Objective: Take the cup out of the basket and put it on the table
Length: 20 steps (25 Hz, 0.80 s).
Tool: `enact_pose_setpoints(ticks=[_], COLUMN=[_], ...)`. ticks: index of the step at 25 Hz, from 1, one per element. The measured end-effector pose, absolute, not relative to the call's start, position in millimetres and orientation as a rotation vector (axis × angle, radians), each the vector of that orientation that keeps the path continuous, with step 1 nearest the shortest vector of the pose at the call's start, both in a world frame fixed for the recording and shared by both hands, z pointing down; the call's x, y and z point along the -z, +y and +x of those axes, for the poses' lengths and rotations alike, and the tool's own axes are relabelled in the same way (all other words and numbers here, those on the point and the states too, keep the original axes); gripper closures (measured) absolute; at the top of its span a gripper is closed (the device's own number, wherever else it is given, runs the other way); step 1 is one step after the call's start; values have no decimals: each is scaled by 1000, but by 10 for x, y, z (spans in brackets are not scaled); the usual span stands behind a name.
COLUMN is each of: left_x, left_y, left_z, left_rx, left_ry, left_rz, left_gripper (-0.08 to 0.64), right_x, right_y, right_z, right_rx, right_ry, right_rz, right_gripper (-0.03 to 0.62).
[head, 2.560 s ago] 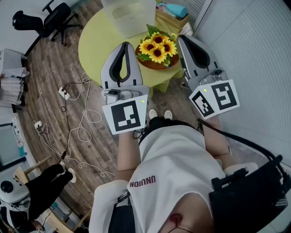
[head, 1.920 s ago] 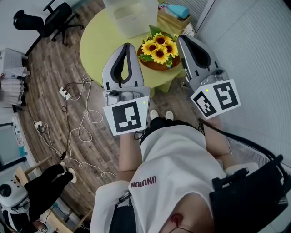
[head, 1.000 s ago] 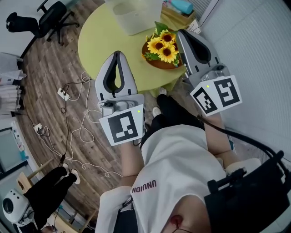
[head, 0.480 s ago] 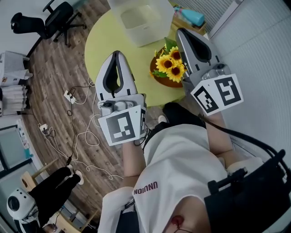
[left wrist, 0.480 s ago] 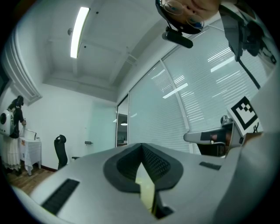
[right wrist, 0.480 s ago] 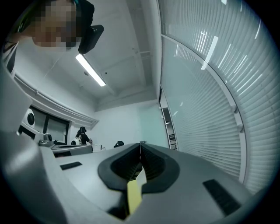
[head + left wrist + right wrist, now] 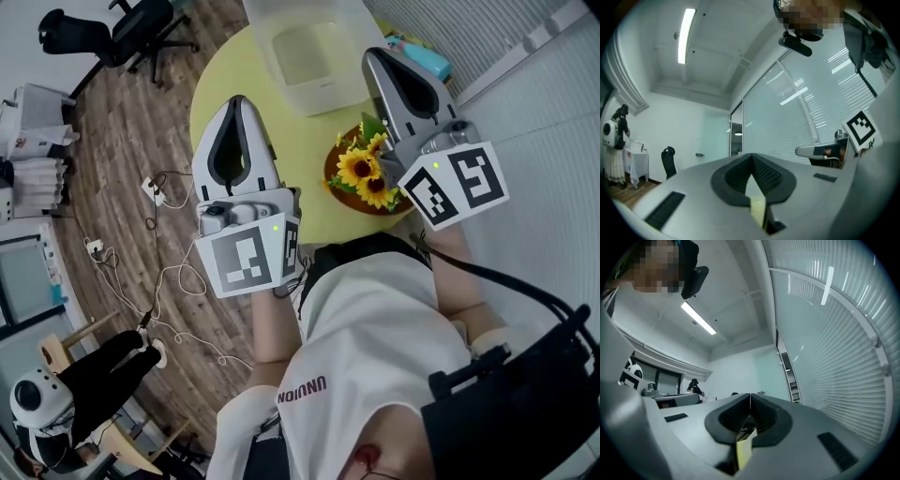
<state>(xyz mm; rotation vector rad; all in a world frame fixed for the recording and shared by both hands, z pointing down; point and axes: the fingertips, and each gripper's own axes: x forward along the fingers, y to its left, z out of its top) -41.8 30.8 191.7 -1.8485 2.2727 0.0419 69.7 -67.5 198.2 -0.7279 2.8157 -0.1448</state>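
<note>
Head view: a round yellow-green table [image 7: 217, 86] stands ahead of the person. A frosted white basket [image 7: 272, 58] sits toward its far edge, and a bowl of sunflowers [image 7: 367, 174] sits at the near right edge. No cup can be made out. If it is in the basket, the cloudy walls hide it, and what shows of the inside looks only pale green. The left gripper [image 7: 237, 99] hangs over the table's near left edge, short of the basket. The right gripper [image 7: 373, 54] reaches above the sunflowers, with its tip beside the basket's right wall. A blue object [image 7: 429, 60] lies beyond the table on the right.

Left gripper view: the left gripper [image 7: 751, 155] points up and across the room at blinds and a ceiling light [image 7: 685, 34]. Its jaws are pressed together with nothing between them.

Right gripper view: the right gripper [image 7: 750, 394] also faces the ceiling and blinds, jaws pressed together and empty.

The step in hand looks like the approach, so the task has barely begun. To do it well, tip one gripper down over the basket's open top until its camera shows the inside. Spread the jaws before going in and find the cup first. Keep the right arm lifted clear of the sunflowers. Pinch the cup by its rim or wall and lift it straight up clear of the basket.
</note>
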Motion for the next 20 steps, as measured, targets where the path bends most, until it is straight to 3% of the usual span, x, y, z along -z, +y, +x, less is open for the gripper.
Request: enact_pose_setpoints(ticks=[20], left_x=[-2082], left_y=[-146], left_z=[-1026], left_rx=[-31], left_ry=[2207], left_rz=[-1994], left_gripper=[548], right_x=[-2157], right_y=[-1076], right_z=[-116], right_rx=[41], right_ry=[2897], right_rz=[-721], right_gripper=[572])
